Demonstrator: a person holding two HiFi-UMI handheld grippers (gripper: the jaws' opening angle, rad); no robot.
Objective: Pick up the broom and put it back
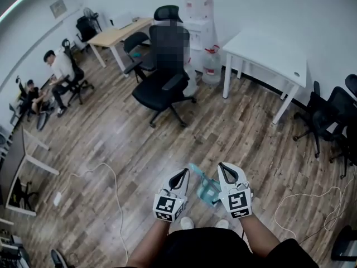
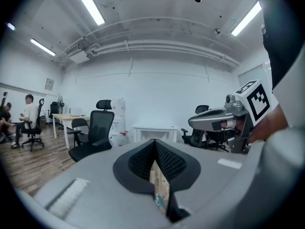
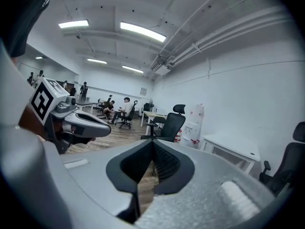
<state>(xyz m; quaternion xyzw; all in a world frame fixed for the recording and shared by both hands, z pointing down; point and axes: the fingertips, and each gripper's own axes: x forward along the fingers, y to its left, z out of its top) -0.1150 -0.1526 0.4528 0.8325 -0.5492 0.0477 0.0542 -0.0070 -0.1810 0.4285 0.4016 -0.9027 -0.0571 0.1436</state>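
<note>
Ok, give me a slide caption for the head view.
Left tool and right tool, both shut, held side by side over a wooden office floor, a teal object showing between them.

The place is identified as an open-plan office. A wood-plank floor (image 1: pixel 111 144) is furnished with black swivel chairs (image 1: pixel 162 88), a white table (image 1: pixel 268 54) and a wooden table (image 1: pixel 114 35). A water dispenser (image 1: pixel 199 15) is set against the white wall (image 1: pixel 279 4). Seated people (image 1: pixel 58 71) are seen at the left, and strip lights (image 2: pixel 88 4) are fixed overhead.
</note>
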